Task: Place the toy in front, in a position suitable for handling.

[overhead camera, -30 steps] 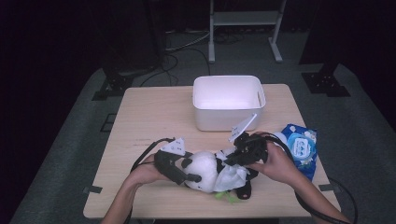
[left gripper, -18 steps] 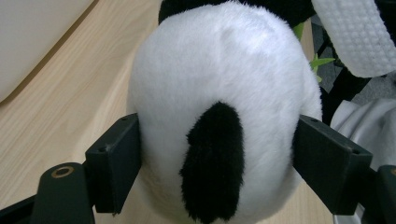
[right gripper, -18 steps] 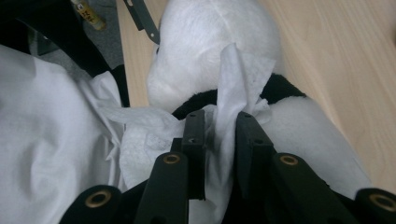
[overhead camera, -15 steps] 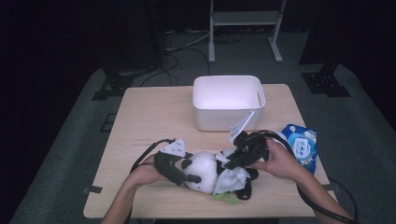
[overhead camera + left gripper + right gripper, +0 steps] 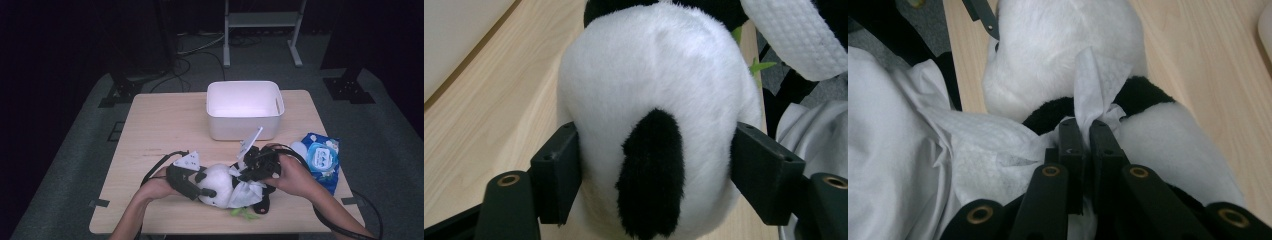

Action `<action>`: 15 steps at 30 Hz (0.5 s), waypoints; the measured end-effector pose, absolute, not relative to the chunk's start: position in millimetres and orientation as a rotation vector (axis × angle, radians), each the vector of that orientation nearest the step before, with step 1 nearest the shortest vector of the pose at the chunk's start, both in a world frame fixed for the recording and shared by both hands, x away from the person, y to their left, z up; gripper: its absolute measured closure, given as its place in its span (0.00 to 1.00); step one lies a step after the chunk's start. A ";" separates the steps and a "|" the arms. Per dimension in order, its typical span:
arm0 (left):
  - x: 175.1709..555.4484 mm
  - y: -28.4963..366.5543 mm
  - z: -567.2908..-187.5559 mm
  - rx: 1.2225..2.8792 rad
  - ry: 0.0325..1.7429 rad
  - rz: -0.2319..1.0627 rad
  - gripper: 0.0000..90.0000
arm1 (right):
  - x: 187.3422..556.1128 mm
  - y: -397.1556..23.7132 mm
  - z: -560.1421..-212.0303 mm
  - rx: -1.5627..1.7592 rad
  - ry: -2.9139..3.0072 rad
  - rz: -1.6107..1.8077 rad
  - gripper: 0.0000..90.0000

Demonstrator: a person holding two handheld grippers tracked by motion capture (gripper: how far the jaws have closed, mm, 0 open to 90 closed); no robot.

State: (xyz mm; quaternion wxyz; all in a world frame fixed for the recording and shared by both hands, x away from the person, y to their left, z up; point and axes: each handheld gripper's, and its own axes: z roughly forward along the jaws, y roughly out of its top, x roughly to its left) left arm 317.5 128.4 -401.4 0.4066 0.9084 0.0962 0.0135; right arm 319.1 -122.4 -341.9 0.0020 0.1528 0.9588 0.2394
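A black-and-white panda plush lies near the front edge of the table. My left gripper comes in from the left. Its jaws have just been closing on the plush. In the left gripper view both pads press into the white fur of the plush, so my left gripper is shut on it. My right gripper sits over the right side of the plush. It is shut on a white wipe. In the right gripper view the wipe is pinched at my right gripper and drapes over the plush.
A white bin stands behind the plush at mid table. A blue pack of wipes lies at the right edge. A small green piece pokes out under the plush. Bare wood of the table stretches to the left.
The right gripper has shifted slightly down onto the plush with the wipe. The left hand and the plush have stayed in place.
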 end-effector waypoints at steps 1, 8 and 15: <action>317.9 129.1 -401.5 2.292 0.245 0.036 0.31 | 319.1 -121.4 -340.1 0.482 3.004 0.752 0.96; 314.9 126.1 -400.8 2.298 0.211 0.054 0.32 | 331.4 -104.5 -324.3 0.458 2.905 0.850 0.96; 315.0 130.5 -402.7 2.289 0.214 0.047 0.33 | 337.6 -113.5 -328.4 0.492 2.858 0.822 0.95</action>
